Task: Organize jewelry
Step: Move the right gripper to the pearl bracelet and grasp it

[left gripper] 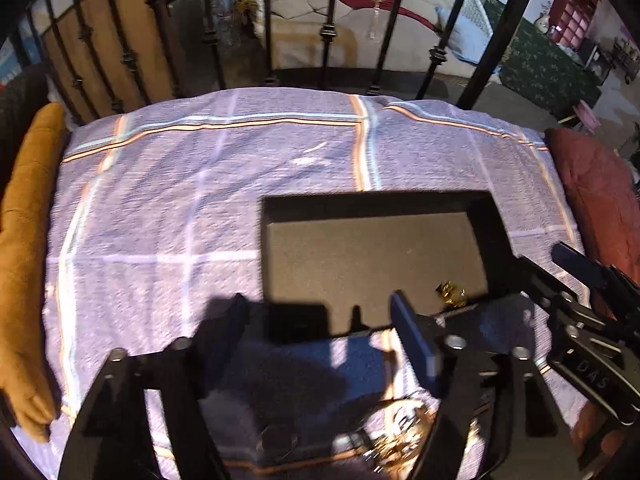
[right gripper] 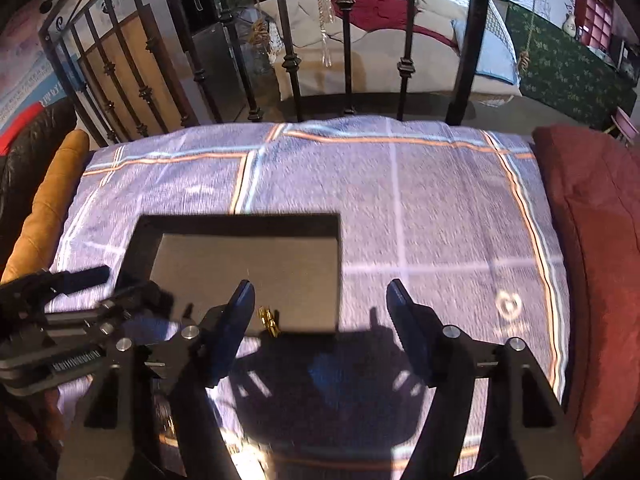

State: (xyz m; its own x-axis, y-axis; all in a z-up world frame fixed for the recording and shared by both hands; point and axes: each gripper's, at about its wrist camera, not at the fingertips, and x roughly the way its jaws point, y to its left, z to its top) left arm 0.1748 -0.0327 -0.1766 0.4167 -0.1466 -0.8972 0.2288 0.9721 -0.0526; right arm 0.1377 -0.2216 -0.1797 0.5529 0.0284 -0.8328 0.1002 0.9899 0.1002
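Presently, both grippers stand over a lilac checked cloth with orange and white stripes (left gripper: 168,184) that covers the surface in front of a black wrought-iron railing (left gripper: 328,36). A shallow black rectangular tray with a dark flat floor (left gripper: 376,264) lies on the cloth. Inside it, against the near rim, sits a small gold-coloured piece of jewellery (left gripper: 451,294); the right wrist view shows the same piece (right gripper: 269,320) just beside the inner finger of the right gripper (right gripper: 320,300), apart from the pads. The left gripper (left gripper: 320,320) has its jaws released and spread wide, with nothing between them. The right gripper's jaws are likewise released, holding nothing. A further heap of gold and silver-toned jewellery (left gripper: 404,436) lies on the cloth close under the left gripper, partly hidden by its frame; its individual items cannot be told apart. A mustard-yellow cushion (left gripper: 24,248) borders the cloth on one side, a dark red cushion (right gripper: 592,240) on the other.
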